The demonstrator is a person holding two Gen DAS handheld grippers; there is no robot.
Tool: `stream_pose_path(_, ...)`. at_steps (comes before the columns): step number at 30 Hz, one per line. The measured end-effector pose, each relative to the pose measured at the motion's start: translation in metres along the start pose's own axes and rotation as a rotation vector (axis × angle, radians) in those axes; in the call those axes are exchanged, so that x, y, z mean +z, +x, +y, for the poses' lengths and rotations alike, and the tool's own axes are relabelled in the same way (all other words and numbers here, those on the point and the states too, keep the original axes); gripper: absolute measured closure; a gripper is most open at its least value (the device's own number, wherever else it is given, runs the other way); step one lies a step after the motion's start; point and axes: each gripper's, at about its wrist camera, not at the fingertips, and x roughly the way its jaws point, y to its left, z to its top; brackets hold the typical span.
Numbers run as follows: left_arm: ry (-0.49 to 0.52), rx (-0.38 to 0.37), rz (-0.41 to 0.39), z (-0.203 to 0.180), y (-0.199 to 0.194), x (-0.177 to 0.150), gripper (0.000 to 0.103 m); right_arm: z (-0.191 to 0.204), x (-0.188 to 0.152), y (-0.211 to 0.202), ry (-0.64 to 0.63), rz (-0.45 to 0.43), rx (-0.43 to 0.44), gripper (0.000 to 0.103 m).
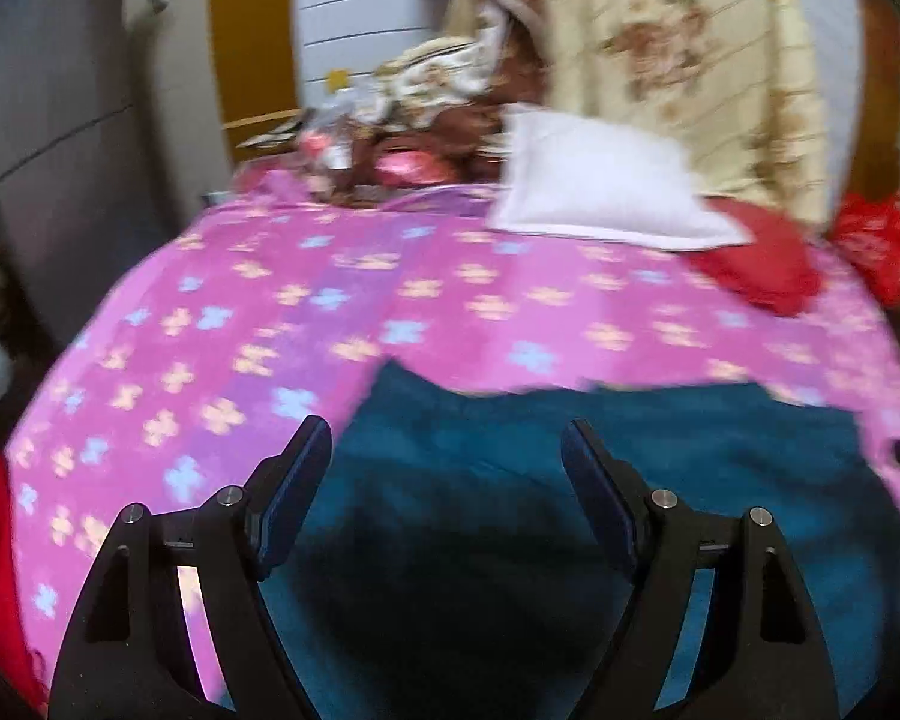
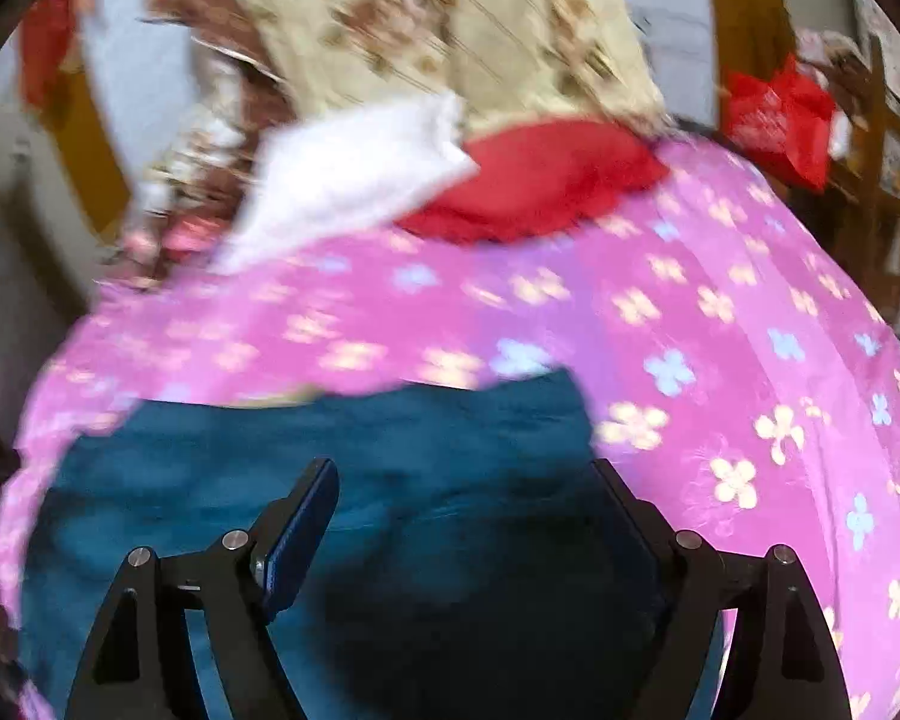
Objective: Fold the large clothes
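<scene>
Below, teal garment [image 1: 510, 480] spread on pink flowered bedspread [image 1: 240, 312], left tongs [image 1: 447, 450] and right tongs [image 2: 465, 489] both apart, empty

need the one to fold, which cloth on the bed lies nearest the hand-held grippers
The teal garment, spread flat under both open hand-held grippers; the white pillow and red cloth lie at the far side.

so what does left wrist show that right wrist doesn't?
Left wrist only: grey cabinet at left, and the cluttered pile at the bed's head.
Right wrist only: wooden shelving at right.
Both: teal garment on the pink flowered bedspread, white pillow, red cushion, floral quilt. Left gripper and right gripper both open, holding nothing.
</scene>
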Motion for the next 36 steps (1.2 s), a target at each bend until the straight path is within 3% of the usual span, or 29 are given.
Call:
stream_pose_path(3,0.048,-0.038,0.053,-0.033,-0.007,-0.028,0.023,0.061,-0.035,-0.015,-0.161,0.053,0.11,0.016)
stream_pose_path(4,0.072,-0.019,0.064,-0.043,-0.001,-0.04,0.023,0.069,-0.045,-0.013,-0.189,0.067,0.105,0.016)
stream_pose_path(6,0.108,0.051,0.141,-0.055,0.029,-0.066,0.022,0.07,-0.071,0.006,-0.188,0.115,0.045,0.014)
stream_pose_path(7,0.101,0.053,0.15,-0.056,0.039,-0.073,0.021,0.061,-0.08,0.012,-0.147,0.106,0.063,0.006)
stream_pose_path(9,0.07,0.053,0.118,-0.054,0.045,-0.075,0.02,0.046,-0.086,0.016,-0.1,0.07,0.078,0.004)
stream_pose_path(14,0.077,0.069,0.083,-0.057,0.049,-0.08,0.019,0.041,-0.087,0.029,-0.095,0.082,0.065,0.001)
stream_pose_path(17,0.035,-0.002,0.043,-0.041,0.032,-0.091,0.019,0.045,-0.089,0.026,-0.109,0.087,0.062,0.0)
stream_pose_path(19,0.015,-0.009,0.062,-0.036,0.026,-0.089,0.019,0.047,-0.088,0.025,-0.127,0.09,0.056,0.0)
stream_pose_path(21,-0.034,-0.011,0.053,-0.027,0.011,-0.081,0.019,0.046,-0.086,0.011,-0.108,0.057,0.031,0.004)
stream_pose_path(23,-0.089,-0.059,0.02,-0.015,-0.007,-0.076,0.019,0.034,-0.079,-0.015,-0.07,-0.024,0.036,0.005)
stream_pose_path(25,-0.082,-0.013,0.014,-0.009,-0.009,-0.073,0.019,0.018,-0.075,-0.029,-0.04,-0.064,0.005,0.005)
stream_pose_path(27,-0.059,0.093,0.068,-0.004,0.012,-0.077,0.019,-0.004,-0.074,-0.022,-0.006,-0.017,-0.033,0.005)
stream_pose_path(28,-0.06,0.103,0.142,0.001,0.032,-0.085,0.017,-0.017,-0.079,-0.006,0.017,0.056,-0.036,0.005)
stream_pose_path(29,-0.069,0.092,0.135,0.003,0.034,-0.088,0.017,-0.023,-0.082,0.002,0.021,0.09,-0.022,0.004)
stream_pose_path(32,-0.02,0.132,0.114,-0.008,0.027,-0.087,0.017,-0.023,-0.085,0.001,-0.002,0.066,-0.004,0.004)
stream_pose_path(36,-0.094,0.084,0.044,0.009,0.001,-0.075,0.017,-0.018,-0.077,-0.021,0.001,-0.008,-0.044,0.005)
